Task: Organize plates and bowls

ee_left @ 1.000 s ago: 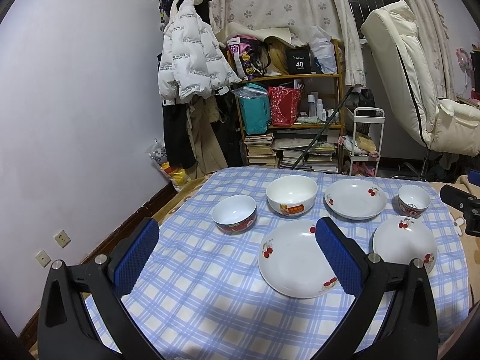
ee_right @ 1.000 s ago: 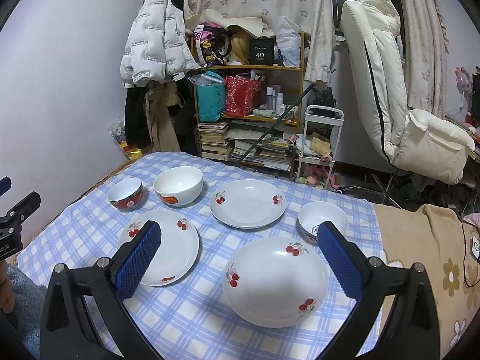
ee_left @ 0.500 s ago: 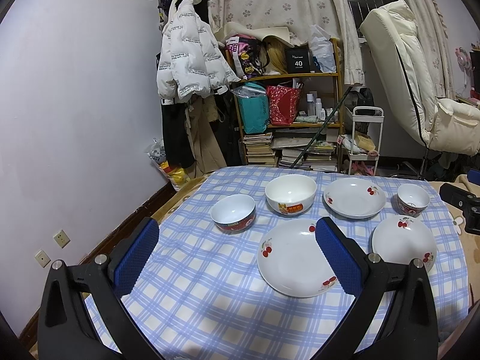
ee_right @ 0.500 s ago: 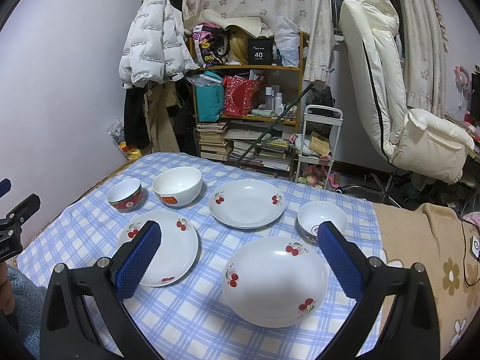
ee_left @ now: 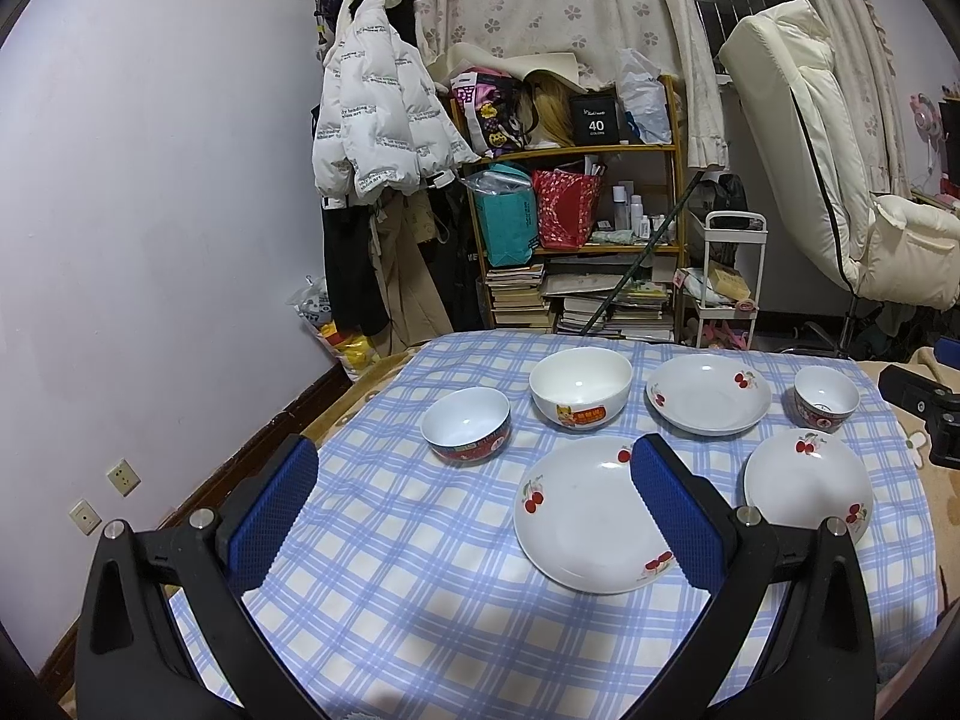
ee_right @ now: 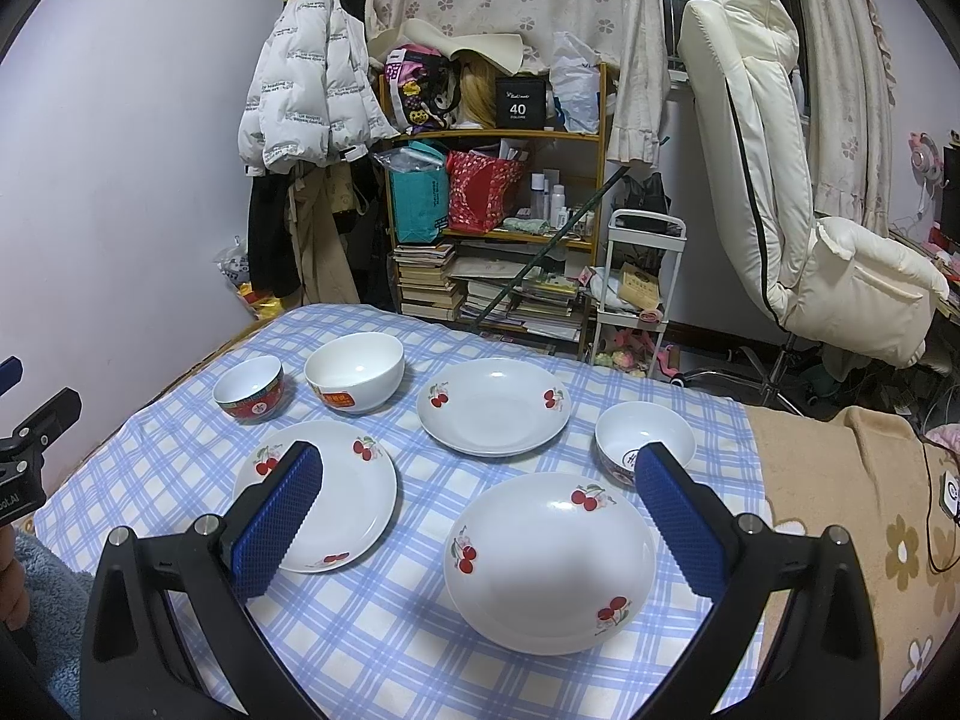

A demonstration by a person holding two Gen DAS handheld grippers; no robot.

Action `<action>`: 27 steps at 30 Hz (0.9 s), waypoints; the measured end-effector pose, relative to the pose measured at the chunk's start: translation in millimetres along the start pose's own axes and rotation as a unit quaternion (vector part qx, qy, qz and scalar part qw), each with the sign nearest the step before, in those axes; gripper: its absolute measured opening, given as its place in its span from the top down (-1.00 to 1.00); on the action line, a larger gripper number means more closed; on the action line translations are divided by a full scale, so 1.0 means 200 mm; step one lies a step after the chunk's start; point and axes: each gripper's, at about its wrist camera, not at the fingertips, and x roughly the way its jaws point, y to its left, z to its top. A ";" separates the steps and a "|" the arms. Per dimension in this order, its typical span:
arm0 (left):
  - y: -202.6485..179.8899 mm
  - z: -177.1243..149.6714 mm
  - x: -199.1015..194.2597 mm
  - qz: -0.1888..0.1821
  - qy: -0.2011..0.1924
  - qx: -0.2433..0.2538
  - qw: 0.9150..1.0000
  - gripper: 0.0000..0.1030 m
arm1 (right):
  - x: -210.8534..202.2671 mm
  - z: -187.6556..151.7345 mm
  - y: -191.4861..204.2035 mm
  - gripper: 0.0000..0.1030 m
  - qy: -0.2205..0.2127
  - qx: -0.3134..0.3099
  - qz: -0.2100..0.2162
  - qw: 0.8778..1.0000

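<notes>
White cherry-print plates [ee_right: 549, 558] and bowls [ee_right: 354, 372] (unstacked)

Three cherry-print plates and three bowls, upright, spread apart on a checked cloth.
Plates [ee_right: 315, 507] [ee_right: 549, 561] [ee_right: 493, 406]; large white bowl [ee_right: 354, 372], two small bowls [ee_right: 248, 388] [ee_right: 645, 435].

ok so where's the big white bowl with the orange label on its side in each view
Left wrist view: the big white bowl with the orange label stands centre frame, beyond the cherry plate.
Right wrist view: it stands left of centre, far side of the table.
Shared landmark: the small red-banded bowl just left of it.
</notes>
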 end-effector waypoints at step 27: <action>-0.03 -0.04 0.02 0.005 0.009 0.002 1.000 -0.99 | 0.01 0.01 0.00 -1.00 0.009 0.000 0.002 1.000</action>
